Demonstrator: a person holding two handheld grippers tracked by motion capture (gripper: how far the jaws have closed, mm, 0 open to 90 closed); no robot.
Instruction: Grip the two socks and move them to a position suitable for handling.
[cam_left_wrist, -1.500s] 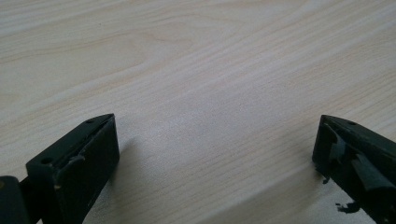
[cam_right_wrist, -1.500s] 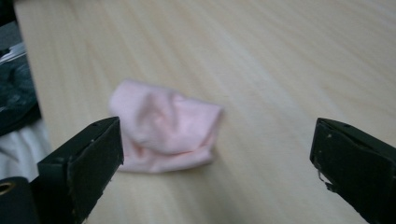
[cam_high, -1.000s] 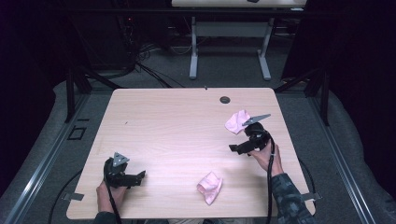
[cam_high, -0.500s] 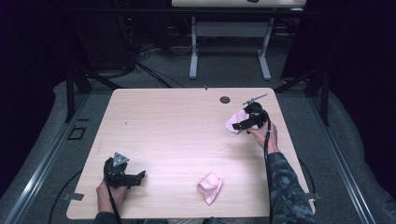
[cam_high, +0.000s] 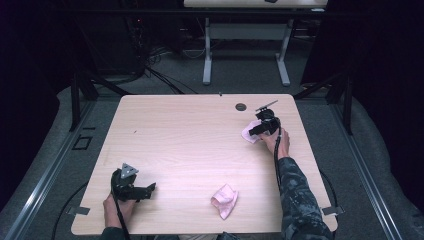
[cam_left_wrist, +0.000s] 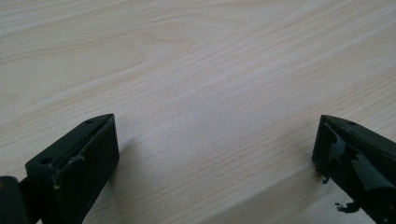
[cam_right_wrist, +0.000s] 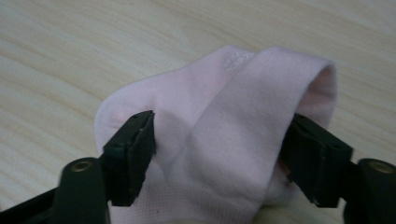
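While the left tool (cam_high: 134, 186) rests with its jaws wide apart and nothing between them, well to the near left of the cable hole (cam_high: 241, 106) in the surface (cam_high: 180, 140), the step in hand looks like picking up a pink sock (cam_high: 249, 134), just near-right of that hole. The right tool (cam_right_wrist: 219, 154) straddles it, jaws just closing but seemingly not yet pinching. Next: close firmly, then lift. A second pink sock (cam_high: 224, 200) lies well nearer the person.
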